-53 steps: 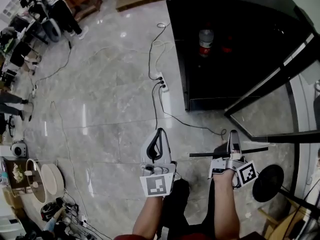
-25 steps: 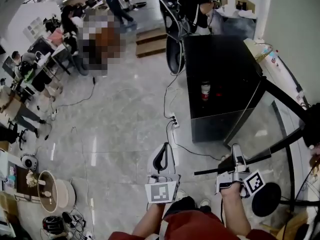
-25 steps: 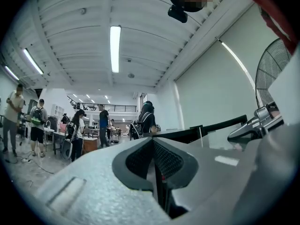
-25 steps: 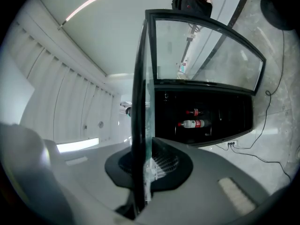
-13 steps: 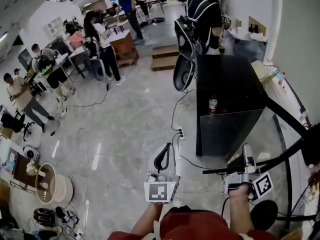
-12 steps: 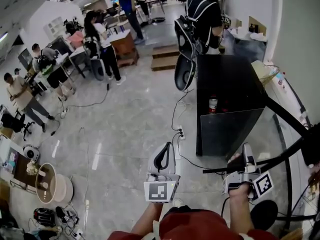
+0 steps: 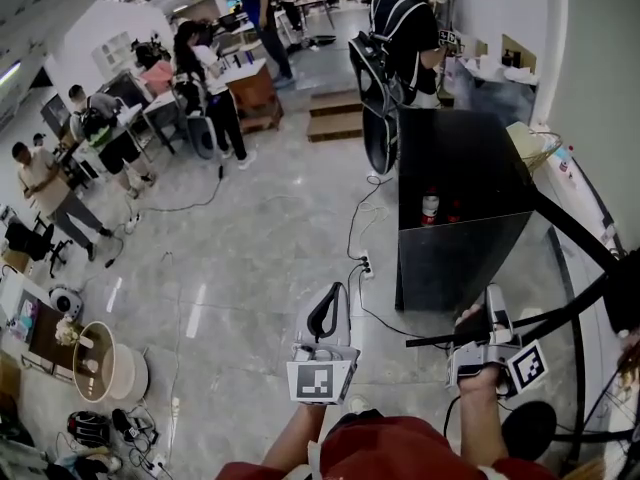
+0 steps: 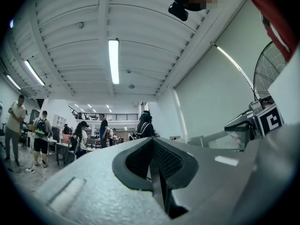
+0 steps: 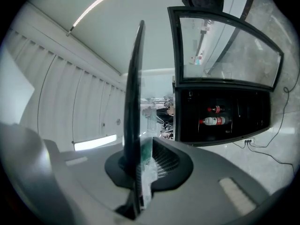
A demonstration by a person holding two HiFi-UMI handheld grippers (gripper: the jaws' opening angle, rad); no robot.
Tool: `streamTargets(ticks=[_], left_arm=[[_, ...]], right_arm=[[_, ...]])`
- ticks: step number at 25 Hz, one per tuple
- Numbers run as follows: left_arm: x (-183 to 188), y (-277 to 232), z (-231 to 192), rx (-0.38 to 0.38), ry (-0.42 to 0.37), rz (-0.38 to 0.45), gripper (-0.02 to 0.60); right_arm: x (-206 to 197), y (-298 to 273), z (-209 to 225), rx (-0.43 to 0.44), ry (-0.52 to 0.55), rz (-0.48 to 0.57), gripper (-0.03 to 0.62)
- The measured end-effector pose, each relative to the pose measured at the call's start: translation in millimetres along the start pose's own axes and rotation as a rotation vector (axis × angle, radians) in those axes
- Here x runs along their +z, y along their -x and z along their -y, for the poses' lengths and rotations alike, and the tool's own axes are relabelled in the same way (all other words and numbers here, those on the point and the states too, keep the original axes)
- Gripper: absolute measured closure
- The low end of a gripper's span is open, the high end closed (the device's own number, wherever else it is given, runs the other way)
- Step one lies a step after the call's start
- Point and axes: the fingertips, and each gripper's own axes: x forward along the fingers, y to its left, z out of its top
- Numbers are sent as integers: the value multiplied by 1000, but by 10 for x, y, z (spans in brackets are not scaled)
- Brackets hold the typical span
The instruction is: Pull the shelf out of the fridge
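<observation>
Now my right gripper (image 7: 491, 306) pinches the shelf (image 9: 133, 78) edge outside the fridge (image 7: 455, 158), my left gripper (image 7: 324, 310) pressed together on nothing.

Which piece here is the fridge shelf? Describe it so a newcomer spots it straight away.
Start at the black fridge on the right of the head view, its glass door standing open. In front of it, the right tongs are shut on the shelf: a thin, dark-edged pane seen edge-on as a dark strip, the only panel clear of the fridge and clamped.
</observation>
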Motion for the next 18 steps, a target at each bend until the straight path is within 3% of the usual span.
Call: streamTargets(ticks=[18], left_arm=[[-32,32,-160,44,-9,3,583]], right_arm=[[-152,-208,15,22,-4,-41,583]])
